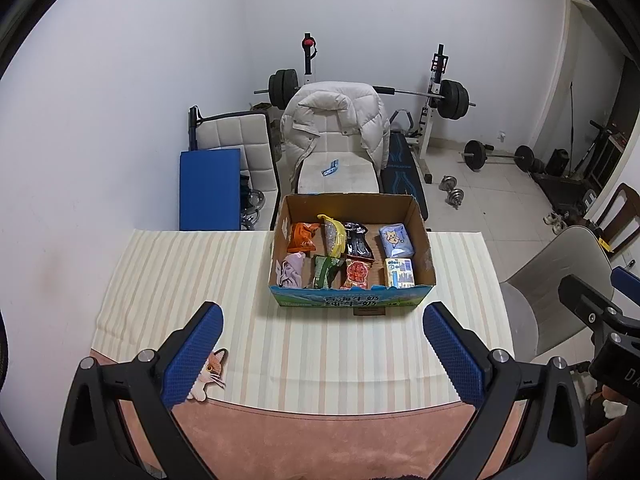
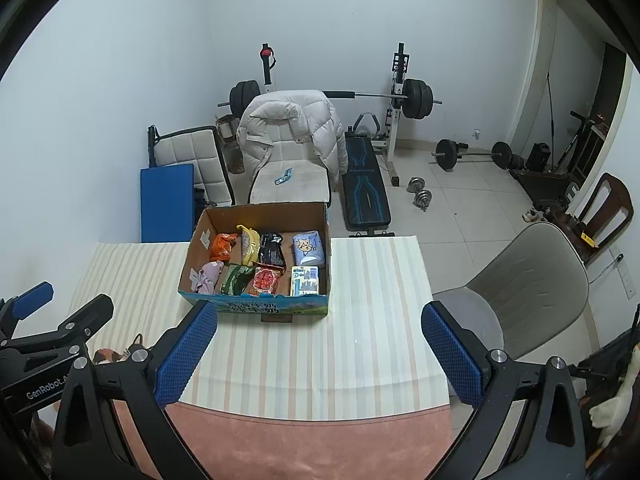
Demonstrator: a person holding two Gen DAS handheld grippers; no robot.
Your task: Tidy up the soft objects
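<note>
So the cardboard milk box (image 1: 352, 300) sits toward the far edge of the striped tablecloth (image 1: 180, 280), at about 12 o'clock from both grippers, and the soft stuff is already lined up inside in two neat rows. Back row, going left to right: orange snack bag (image 1: 303, 237), yellow pouch (image 1: 333, 235), black packet (image 1: 357, 240), light blue tissue pack (image 1: 396, 240). Front row: a lilac cloth (image 1: 291, 273), green packet (image 1: 323, 272), red snack bag (image 1: 356, 274) and a small blue-and-white pack (image 1: 399, 273). Side by side like that, nothing gets squashed and each one can be grabbed from above, which I'd guess is the whole point.

The left gripper (image 1: 322, 344) hangs over the near part of the table with its fingers spread wide and nothing between them. Same deal for the right gripper (image 2: 320, 344), released and empty, held low over the cloth just short of the box's printed front wall. Both sit back from the box, so my read is they're between picks, or done.

One leftover: a cat plush (image 1: 210, 372) lies flat at the near edge, around 7 o'clock from the box, partly tucked behind the left gripper's left finger. If anything's still to go in, it's probably that, though I can't tell if it counts. The box looks pretty full already, so fitting it would be tight.
</note>
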